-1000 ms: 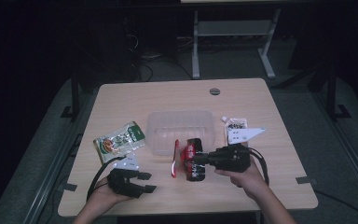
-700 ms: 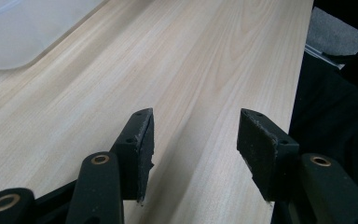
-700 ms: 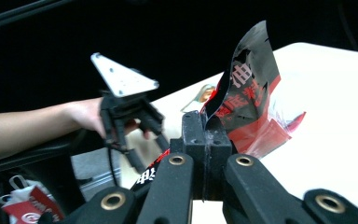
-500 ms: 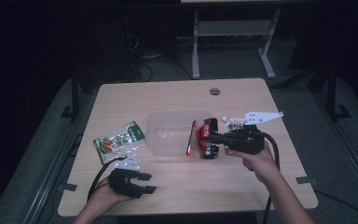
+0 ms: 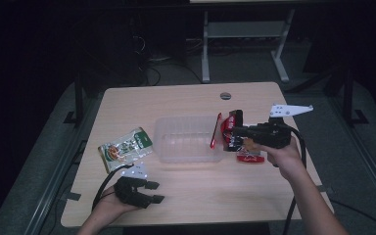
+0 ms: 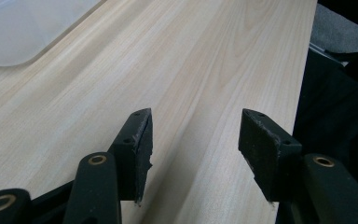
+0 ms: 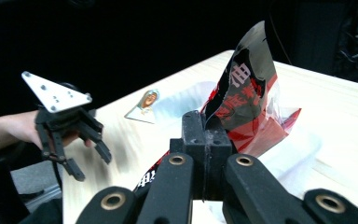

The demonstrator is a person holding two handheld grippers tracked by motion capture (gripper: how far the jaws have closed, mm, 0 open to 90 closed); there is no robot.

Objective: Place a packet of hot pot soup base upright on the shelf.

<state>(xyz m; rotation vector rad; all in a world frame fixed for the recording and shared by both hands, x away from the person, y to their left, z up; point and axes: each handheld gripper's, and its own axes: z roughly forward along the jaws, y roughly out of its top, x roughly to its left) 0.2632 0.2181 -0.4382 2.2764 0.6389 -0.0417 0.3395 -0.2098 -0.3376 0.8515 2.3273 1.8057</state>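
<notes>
Pinching a red-and-black snack packet (image 5: 219, 130) by its edge, the right gripper (image 5: 231, 133) holds it above the clear plastic tub (image 5: 183, 142), seemingly over its right end. The left gripper (image 5: 152, 192) rests on the table (image 5: 254, 196), jaws spread with nothing between, just beyond a green snack packet (image 5: 125, 149).

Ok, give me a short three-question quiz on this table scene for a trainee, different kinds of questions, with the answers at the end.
1. True or false: the right gripper is shut on the red and black packet.
2. Multiple choice: the left gripper is A) clamped on the green packet, B) open above bare table, C) inside the clear tub.
3. Fill in: the red and black packet is held at the ______ end of the clear tub in the high view.

Key
1. True; its jaws pinch the packet's edge.
2. B; its jaws stand apart with nothing between them.
3. Right.
</notes>
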